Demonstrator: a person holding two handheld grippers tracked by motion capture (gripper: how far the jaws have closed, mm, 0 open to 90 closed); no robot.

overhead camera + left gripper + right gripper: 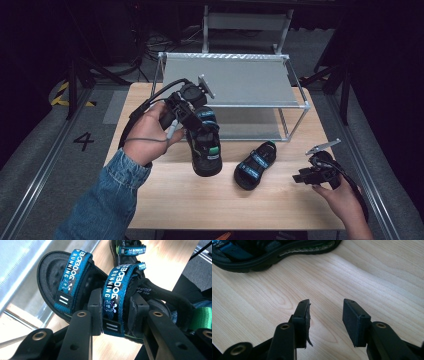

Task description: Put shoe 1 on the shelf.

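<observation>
A black sandal with blue straps hangs above the wooden table, toe pointing down toward me. My left gripper is shut on it. In the left gripper view the pads press on both sides of the sandal's rear blue strap, and the front strap lies free. The matching second sandal rests flat on the table to the right; its side is also at the top of the right gripper view. My right gripper hovers low near the table's right edge, open, with nothing between its jaws.
A metal-framed rack with a grey shelf stands at the back of the table, just behind the lifted sandal. Bare wood lies in front of and between the two sandals. The table's right edge is close to my right hand.
</observation>
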